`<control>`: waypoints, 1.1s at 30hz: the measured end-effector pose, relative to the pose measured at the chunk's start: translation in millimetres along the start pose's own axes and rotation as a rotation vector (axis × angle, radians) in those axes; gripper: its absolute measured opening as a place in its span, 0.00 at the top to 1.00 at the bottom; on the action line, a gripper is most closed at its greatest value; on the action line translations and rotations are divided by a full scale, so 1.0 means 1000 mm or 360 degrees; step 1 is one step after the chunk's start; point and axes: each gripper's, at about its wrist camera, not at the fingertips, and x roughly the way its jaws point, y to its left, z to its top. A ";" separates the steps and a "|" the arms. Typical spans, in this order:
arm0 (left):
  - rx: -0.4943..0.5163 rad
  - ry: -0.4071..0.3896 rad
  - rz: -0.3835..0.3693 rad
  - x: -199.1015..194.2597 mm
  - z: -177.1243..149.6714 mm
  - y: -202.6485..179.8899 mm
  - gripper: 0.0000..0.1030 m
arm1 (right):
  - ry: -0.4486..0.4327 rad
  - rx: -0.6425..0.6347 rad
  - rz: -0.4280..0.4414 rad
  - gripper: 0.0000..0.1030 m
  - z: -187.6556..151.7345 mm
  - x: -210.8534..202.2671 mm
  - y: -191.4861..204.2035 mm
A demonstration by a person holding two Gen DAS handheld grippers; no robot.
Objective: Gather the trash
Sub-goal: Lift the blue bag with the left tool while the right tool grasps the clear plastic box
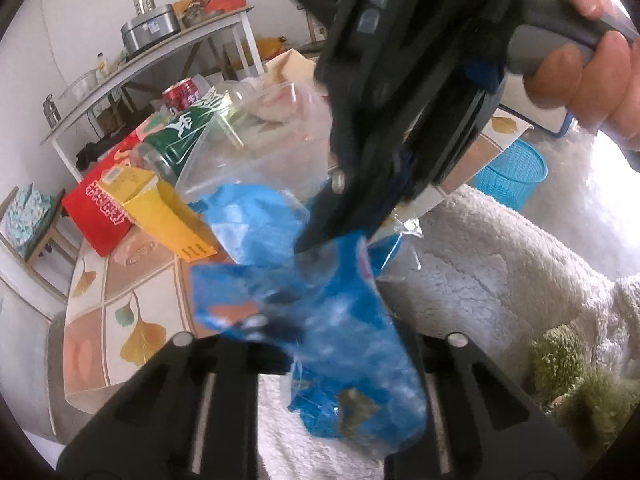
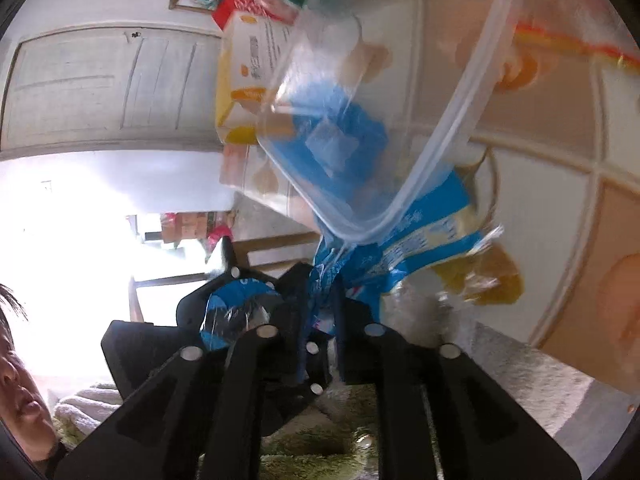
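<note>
Blue crinkled plastic wrapper (image 1: 340, 320) pinched between my left gripper (image 1: 320, 360) and right gripper (image 2: 320, 320), both narrow; I feared tearing from opposed pulls.

A crinkled blue plastic snack wrapper (image 1: 340, 340) was seen to be glossy, with clear film at its edges. The clear plastic food container (image 2: 360, 120) looked smooth and slightly cloudy. A red cardboard box (image 1: 100, 212) and a yellow cardboard carton (image 1: 172, 216) were matt, while the green-labelled plastic bottle (image 1: 180, 140) and the red metal can (image 1: 182, 92) shone. The leaf-patterned tablecloth (image 1: 132, 308) appeared smooth with a faint sheen. A white fleece blanket (image 1: 500, 272) was shown rough and fluffy, and a green plush item (image 1: 580, 380) shaggy. A round steel tin (image 1: 150, 30) gleamed on a shelf. Both grippers were matt black plastic with bright metal pins.
</note>
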 end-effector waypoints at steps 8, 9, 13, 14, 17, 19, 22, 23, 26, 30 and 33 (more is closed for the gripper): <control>-0.0213 -0.0017 -0.0046 -0.006 -0.003 0.016 0.95 | -0.0371 -0.0075 -0.0227 0.58 -0.001 -0.065 0.007; -0.0241 -0.0020 -0.0059 -0.007 -0.003 0.019 0.95 | -0.0448 -0.0054 -0.0275 0.54 0.000 -0.076 0.005; -0.0301 -0.0020 -0.0085 -0.008 -0.004 0.022 0.96 | -0.0578 0.0050 -0.0378 0.54 0.013 -0.086 0.003; -0.0307 -0.0018 -0.0086 -0.008 -0.005 0.021 0.96 | -0.0586 0.0077 -0.0384 0.54 0.016 -0.087 -0.006; -0.0315 -0.0016 -0.0080 -0.008 -0.007 0.020 0.96 | -0.0571 0.0182 -0.0404 0.54 0.026 -0.075 -0.020; -0.0321 -0.0021 -0.0078 -0.010 -0.008 0.019 0.96 | -0.0572 0.0223 -0.0409 0.58 0.032 -0.070 -0.028; -0.0333 -0.0024 -0.0077 -0.011 -0.008 0.020 0.96 | -0.0575 0.0257 -0.0399 0.76 0.036 -0.061 -0.033; -0.0336 -0.0025 -0.0077 -0.012 -0.008 0.020 0.97 | -0.0573 0.0263 -0.0396 0.80 0.038 -0.059 -0.035; -0.0343 -0.0032 -0.0075 -0.013 -0.008 0.022 0.97 | -0.0592 0.0277 -0.0427 0.94 0.037 -0.056 -0.037; -0.0359 -0.0053 -0.0072 -0.018 -0.009 0.024 0.97 | -0.0664 0.0245 -0.0485 0.96 0.031 -0.061 -0.029; -0.0371 -0.0087 -0.0068 -0.026 -0.008 0.025 0.97 | -0.0722 0.0196 -0.0527 0.96 0.024 -0.068 -0.015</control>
